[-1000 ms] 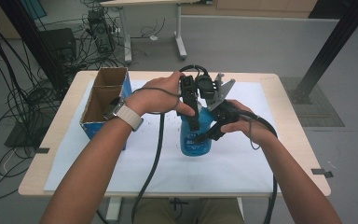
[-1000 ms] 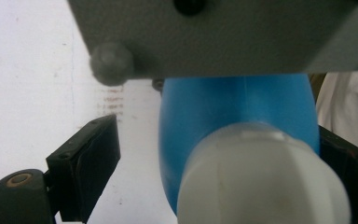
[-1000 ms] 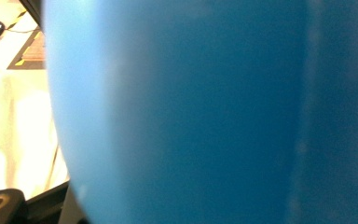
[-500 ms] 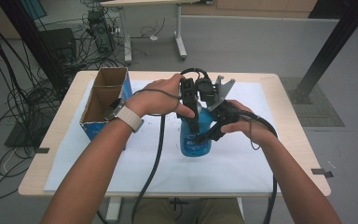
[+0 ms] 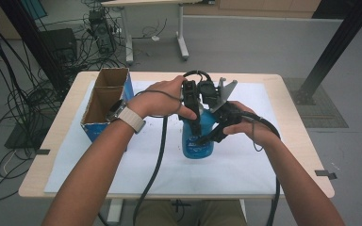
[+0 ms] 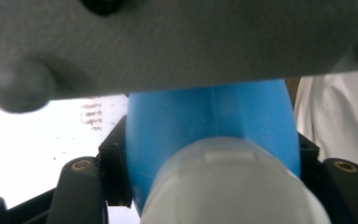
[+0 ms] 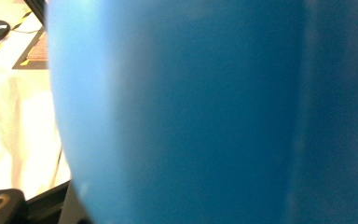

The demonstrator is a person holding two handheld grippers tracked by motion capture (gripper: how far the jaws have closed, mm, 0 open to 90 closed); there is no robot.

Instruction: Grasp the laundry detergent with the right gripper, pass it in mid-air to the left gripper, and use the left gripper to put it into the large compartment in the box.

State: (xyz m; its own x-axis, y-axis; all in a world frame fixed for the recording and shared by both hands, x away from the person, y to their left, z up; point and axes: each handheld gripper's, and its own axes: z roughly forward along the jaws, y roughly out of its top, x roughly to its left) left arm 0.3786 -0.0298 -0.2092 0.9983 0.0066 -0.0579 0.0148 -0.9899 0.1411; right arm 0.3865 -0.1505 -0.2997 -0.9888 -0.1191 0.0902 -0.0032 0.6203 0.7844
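Observation:
A blue plastic bottle with a white cap stands upright on the white sheet at the table's middle. My left gripper comes down over its top. Its jaws have just been closing and now press the blue shoulder from both sides, just past the white cap. My right gripper reaches in from the right and is shut on the bottle's body, whose blue wall stands close before that gripper's camera. The right gripper's grey plate hangs across the top of the left gripper view.
An open cardboard box with blue sides stands at the table's left. A white sheet covers most of the wooden tabletop. Black cables trail from both grippers toward the front edge. Cables and table legs crowd the floor behind.
The left gripper's jaws have drawn in onto the bottle's top. Both hands and the bottle stay where they were.

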